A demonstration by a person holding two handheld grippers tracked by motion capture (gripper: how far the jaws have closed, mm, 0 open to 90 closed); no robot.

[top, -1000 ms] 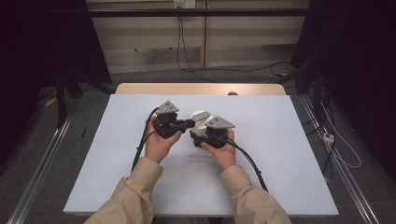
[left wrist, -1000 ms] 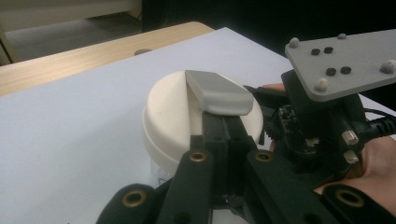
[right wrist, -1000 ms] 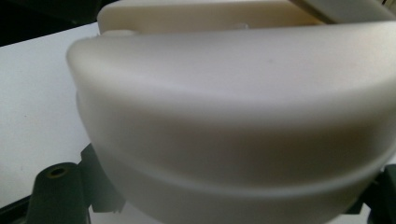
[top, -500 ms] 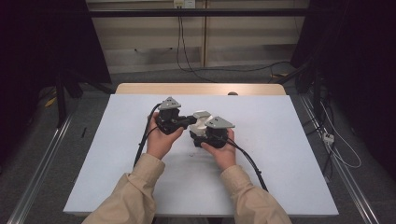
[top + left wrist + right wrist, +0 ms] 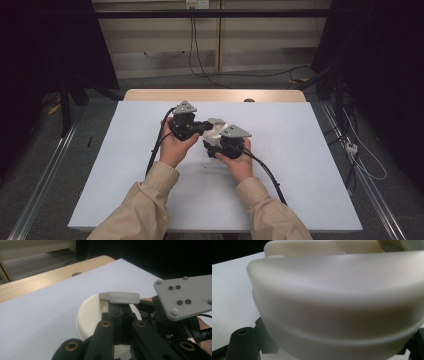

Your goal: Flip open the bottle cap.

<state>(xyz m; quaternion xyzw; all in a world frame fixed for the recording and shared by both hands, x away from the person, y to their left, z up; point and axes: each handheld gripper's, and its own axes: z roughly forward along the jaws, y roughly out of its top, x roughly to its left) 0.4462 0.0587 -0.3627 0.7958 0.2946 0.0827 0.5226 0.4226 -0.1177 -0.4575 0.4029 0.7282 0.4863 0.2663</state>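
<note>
So rn both grippers are on the same thing, a cream round plastic container (image 5: 216,132) held up just above the desk, roughly mid-desk and a bit toward the far edge. The left gripper (image 5: 120,306) has its jaws pinched fully together on a small frosted tab (image 5: 120,297) at the container's rim, looks like a lid latch or pull flap. The right gripper (image 5: 212,145) is clamped on the container body from the other side; in its own view the cream wall sits right btwn the black jaws.

My read: this is the opening step, one side bracing, the other about to work the tab. Next move prob needs the right one to keep a firm hold while the left pulls or lifts the tab away from the rim w/o slipping off, since that flap is small and smooth. Can't tell if the lid is loose yet.

Desk (image 5: 310,165) is a white sheet over a wooden top, wood strip showing at the far edge. Room's dim, dark curtains at the sides, cables on the grey floor (image 5: 250,77) behind.
</note>
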